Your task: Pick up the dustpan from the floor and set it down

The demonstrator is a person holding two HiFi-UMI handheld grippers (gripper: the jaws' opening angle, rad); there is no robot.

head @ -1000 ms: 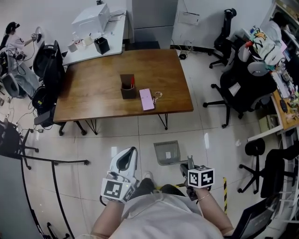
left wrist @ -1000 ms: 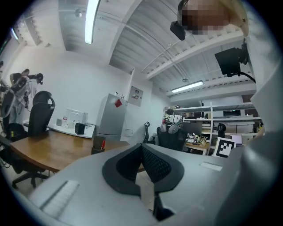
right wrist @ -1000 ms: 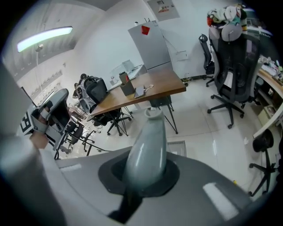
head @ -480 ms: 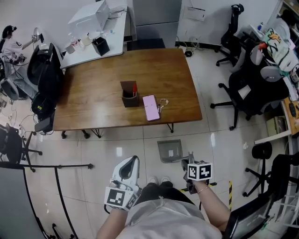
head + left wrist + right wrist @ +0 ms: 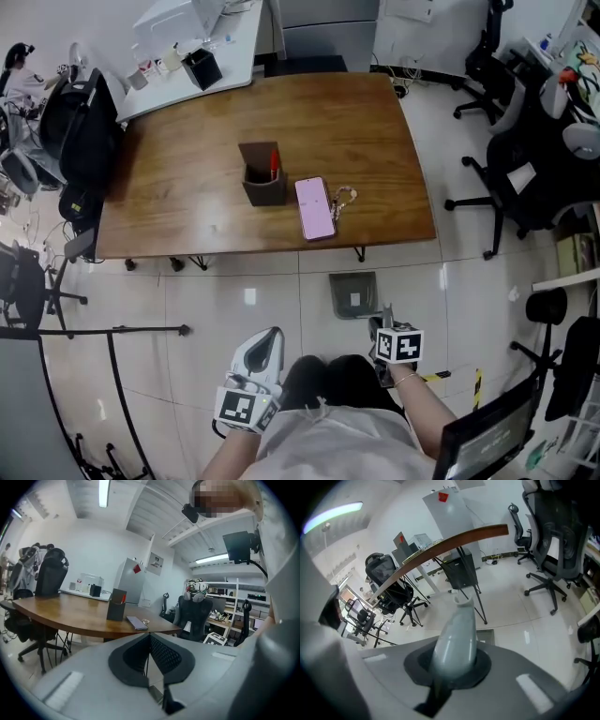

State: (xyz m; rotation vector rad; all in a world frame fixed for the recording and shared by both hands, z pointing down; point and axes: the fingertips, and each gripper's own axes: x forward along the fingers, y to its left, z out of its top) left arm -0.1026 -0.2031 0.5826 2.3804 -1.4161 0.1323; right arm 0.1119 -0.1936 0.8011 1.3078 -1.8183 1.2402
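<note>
Head view steeply downward; gripper views low, outward; all share table (image 5: pixel 178 187).

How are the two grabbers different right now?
The right gripper is shut on the dustpan handle; the left gripper is shut on nothing. The right points down at the floor; the left points more level, toward the table. Both carry marker cubes.

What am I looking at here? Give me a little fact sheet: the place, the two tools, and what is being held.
Place: office, tiled floor, wooden table
On table: pen holder, phone
Left gripper: jaws together, empty
Right gripper: shut on the dustpan's grey handle
Dustpan: pan low beside the table; contact with the floor unclear
</note>
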